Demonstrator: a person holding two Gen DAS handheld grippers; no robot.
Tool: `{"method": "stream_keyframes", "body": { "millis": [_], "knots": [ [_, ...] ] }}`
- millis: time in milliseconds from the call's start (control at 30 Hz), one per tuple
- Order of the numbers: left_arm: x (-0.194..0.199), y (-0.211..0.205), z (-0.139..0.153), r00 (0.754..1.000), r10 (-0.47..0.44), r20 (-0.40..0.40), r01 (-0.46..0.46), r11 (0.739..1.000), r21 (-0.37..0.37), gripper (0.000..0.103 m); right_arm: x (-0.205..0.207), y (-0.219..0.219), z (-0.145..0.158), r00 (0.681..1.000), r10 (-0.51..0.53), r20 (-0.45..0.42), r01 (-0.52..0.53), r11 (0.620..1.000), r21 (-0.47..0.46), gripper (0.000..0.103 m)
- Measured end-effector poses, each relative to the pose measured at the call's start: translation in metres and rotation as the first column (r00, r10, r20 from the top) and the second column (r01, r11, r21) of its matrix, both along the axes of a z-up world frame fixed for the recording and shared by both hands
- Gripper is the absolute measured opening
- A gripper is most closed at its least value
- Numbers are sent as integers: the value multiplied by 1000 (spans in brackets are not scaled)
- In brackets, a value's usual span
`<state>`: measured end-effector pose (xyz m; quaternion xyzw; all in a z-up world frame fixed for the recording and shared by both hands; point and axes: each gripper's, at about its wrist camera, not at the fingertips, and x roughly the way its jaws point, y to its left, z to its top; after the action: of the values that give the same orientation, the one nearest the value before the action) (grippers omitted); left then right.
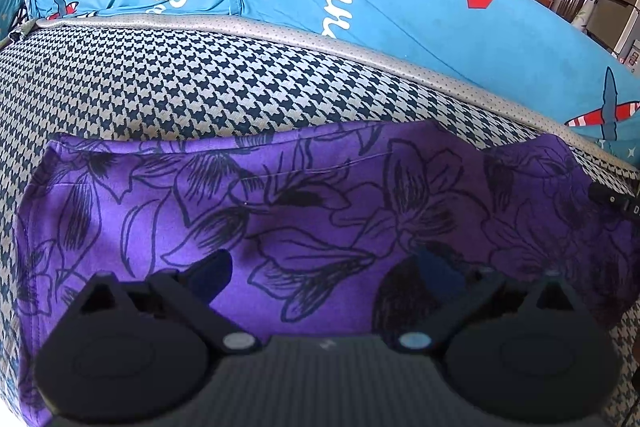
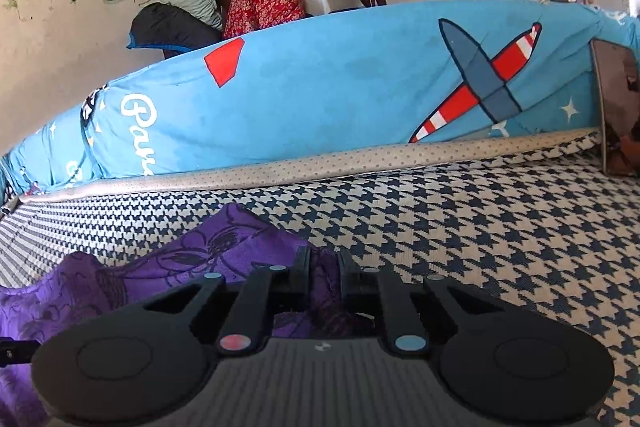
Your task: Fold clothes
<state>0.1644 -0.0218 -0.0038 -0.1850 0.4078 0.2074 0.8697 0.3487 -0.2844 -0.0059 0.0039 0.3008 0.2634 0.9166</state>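
Observation:
A purple garment with black flower outlines [image 1: 304, 195] lies flat on the houndstooth seat [image 1: 160, 83]. In the left wrist view my left gripper [image 1: 324, 273] hovers low over the garment's near half, open. Its dark fingers [image 1: 212, 271] stand wide apart with only flat cloth beneath them. In the right wrist view the garment [image 2: 192, 259] is bunched and lifted at its right edge. My right gripper [image 2: 324, 269] is shut on that edge, and a purple fold shows between its narrow black fingers [image 2: 302, 267].
A blue printed cushion [image 2: 340, 87] with an airplane runs along the back of the seat behind a dotted grey border [image 2: 320, 163]. A dark upright panel [image 2: 616, 107] stands at the far right. Bare houndstooth fabric [image 2: 500, 227] stretches to the right of the garment.

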Motion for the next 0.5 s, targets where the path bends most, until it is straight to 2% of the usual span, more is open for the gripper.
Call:
{"method": "stream_keyframes", "body": {
  "millis": [33, 133, 233, 267, 367, 400, 467, 500],
  "knots": [
    [1, -1, -1, 1000, 1, -13, -1, 1000, 13, 101, -3, 3, -2, 1000, -11, 19, 11, 1000, -19, 14],
    [3, -3, -6, 998, 9, -59, -6, 998, 56, 101, 0, 8, -8, 1000, -8, 2, 8, 998, -59, 25],
    [2, 0, -10, 996, 15, -86, -9, 998, 66, 101, -3, -7, 7, 999, -47, 0, 47, 998, 46, 31],
    [2, 2, -10, 996, 17, -90, -11, 998, 65, 101, -6, -11, 12, 999, -41, -20, 42, 996, 80, 35],
    [-2, 10, -11, 995, 32, -93, -27, 998, 59, 101, -15, -19, 25, 997, 5, -81, 9, 985, 170, 39],
    [-4, 13, -11, 995, 38, -94, -33, 998, 55, 101, -20, -17, 26, 995, 20, -97, -4, 986, 167, 40],
    [-7, 18, -10, 995, 49, -85, -46, 998, 35, 101, -29, -10, 26, 990, 32, -135, -13, 990, 137, 50],
    [-9, 20, -10, 996, 52, -79, -50, 998, 28, 101, -32, -7, 25, 987, 30, -157, -12, 993, 115, 51]
  ]
}}
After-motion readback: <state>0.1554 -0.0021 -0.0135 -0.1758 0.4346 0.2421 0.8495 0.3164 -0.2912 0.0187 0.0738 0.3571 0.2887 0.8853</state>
